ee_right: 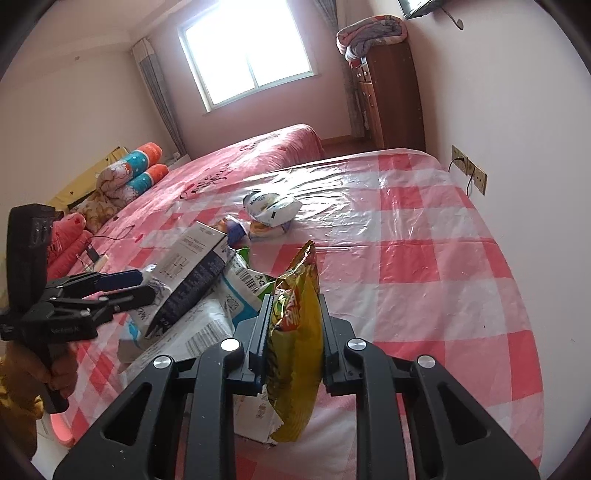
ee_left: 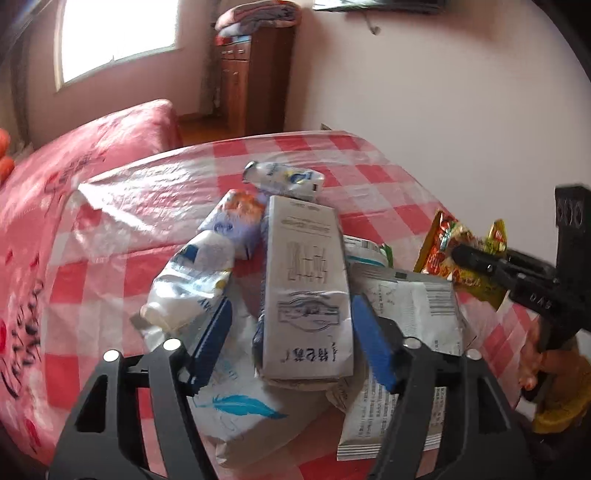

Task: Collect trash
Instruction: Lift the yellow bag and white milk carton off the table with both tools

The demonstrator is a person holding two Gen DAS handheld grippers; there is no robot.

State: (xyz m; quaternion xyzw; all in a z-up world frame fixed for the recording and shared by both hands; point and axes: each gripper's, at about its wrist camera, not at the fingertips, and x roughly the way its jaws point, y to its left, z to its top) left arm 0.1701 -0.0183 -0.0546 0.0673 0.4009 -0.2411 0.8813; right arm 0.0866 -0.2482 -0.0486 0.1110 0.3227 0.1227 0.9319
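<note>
Right wrist: right hand-held gripper (ee_right: 295, 314) pinches a crinkled yellow foil wrapper (ee_right: 297, 343); left hand-held gripper (ee_left: 291, 325) gapes around a rectangular carton (ee_left: 306, 291).

A pink bedspread (ee_right: 258, 155) is spread beside the red-checked plastic sheet (ee_right: 424, 229). Folded blankets (ee_right: 371, 33) are piled on a wooden cabinet (ee_right: 395, 96), and rolled bolsters (ee_right: 144, 166) are stacked left of the window (ee_right: 247, 51).

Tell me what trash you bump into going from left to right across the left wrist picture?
White crumpled bag → tall grey carton between the left gripper's open jaws → white barcode pouch → yellow snack bag, pinched by the right gripper.
</note>
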